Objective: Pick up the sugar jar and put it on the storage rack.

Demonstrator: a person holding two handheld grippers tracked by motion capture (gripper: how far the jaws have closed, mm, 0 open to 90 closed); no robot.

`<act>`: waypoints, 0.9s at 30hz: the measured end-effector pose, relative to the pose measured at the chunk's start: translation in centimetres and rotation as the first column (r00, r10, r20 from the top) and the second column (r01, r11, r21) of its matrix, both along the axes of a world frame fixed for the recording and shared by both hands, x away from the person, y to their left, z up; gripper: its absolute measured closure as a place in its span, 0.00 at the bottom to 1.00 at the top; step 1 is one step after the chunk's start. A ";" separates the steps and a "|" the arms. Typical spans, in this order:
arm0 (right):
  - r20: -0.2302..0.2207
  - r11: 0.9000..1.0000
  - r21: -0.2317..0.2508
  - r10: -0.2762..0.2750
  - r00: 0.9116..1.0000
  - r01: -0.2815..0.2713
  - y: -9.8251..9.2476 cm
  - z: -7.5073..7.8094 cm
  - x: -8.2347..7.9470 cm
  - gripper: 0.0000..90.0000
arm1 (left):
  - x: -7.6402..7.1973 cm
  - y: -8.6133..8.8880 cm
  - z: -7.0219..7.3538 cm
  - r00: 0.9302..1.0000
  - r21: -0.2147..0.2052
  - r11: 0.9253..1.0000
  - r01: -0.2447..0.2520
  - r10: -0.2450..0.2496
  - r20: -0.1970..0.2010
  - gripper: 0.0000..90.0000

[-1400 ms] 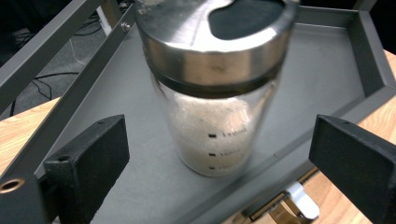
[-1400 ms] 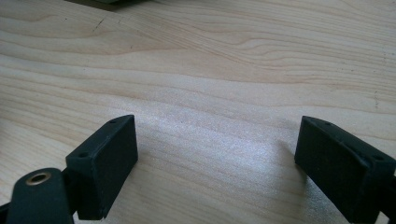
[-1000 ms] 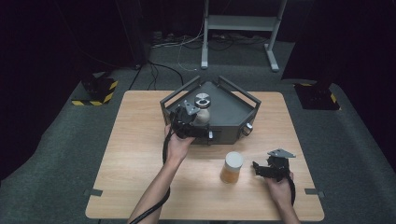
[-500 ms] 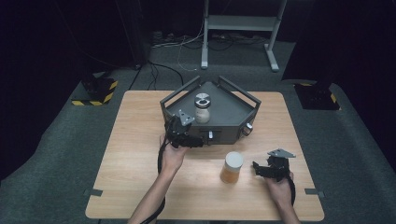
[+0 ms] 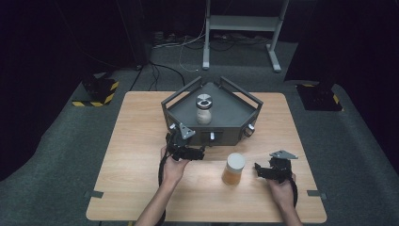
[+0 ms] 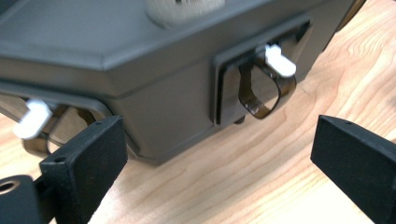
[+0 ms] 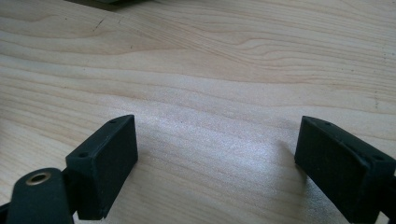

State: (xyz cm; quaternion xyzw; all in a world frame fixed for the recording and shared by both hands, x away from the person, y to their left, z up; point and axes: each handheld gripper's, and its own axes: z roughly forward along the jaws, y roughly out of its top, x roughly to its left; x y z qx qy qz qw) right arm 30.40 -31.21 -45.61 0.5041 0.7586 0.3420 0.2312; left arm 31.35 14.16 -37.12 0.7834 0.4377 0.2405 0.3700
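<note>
A pale wood-grain tabletop (image 5: 141, 141) stands on grey carpet (image 5: 56, 188) in a dark room — black cables run over the floor behind it, and the white legs of a stand (image 5: 240, 28) rise at the back. Yellow-and-black striped blocks (image 5: 99, 92) sit on the carpet at the far left corner, with a dark one at the far right.

On the far middle of the tabletop sits a dark grey angular tray (image 5: 230, 115) with raised rails; a pale jar with a dark lid (image 5: 203, 109) stands upright inside it. A second jar, amber with a white lid (image 5: 234, 168), stands on the bare wood near the front, well apart from the tray.

The left gripper (image 5: 186, 150) hangs just in front of the tray's front wall, jaws wide and empty — its own view shows the wall's white toggle (image 6: 280, 60) close ahead. The right gripper (image 5: 270, 170) sits just right of the amber jar, not touching it, jaws wide over bare wood.
</note>
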 end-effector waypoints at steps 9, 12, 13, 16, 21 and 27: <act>-0.001 1.000 0.000 0.000 1.000 0.000 0.0 0.0 0.0 0.14 | -0.1 -0.3 -1.6 1.000 0.003 1.000 -0.008 0.008 -0.030 0.04; 0.000 1.000 -0.001 0.000 1.000 0.000 0.0 0.0 0.0 0.14 | 0.1 -0.5 -2.3 0.999 0.011 1.000 -0.007 0.008 -0.045 0.04; 0.000 1.000 -0.001 0.000 1.000 0.000 0.0 0.0 0.0 0.14 | 0.1 -0.6 -2.5 0.999 0.012 1.000 -0.008 0.009 -0.050 0.04; 0.000 1.000 -0.001 0.000 1.000 0.000 0.0 0.0 0.0 0.14 | 0.1 -0.7 -2.8 0.998 0.014 1.000 -0.015 0.016 -0.063 0.04; 0.000 1.000 -0.002 0.000 1.000 0.000 0.0 0.0 0.0 0.14 | 0.3 -0.7 -3.7 0.996 0.004 1.000 -0.029 0.029 -0.083 0.04; 0.000 1.000 -0.002 0.000 1.000 0.000 0.0 0.0 0.0 0.14 | 0.6 -0.7 -4.7 0.994 -0.006 0.999 -0.050 0.050 -0.095 0.04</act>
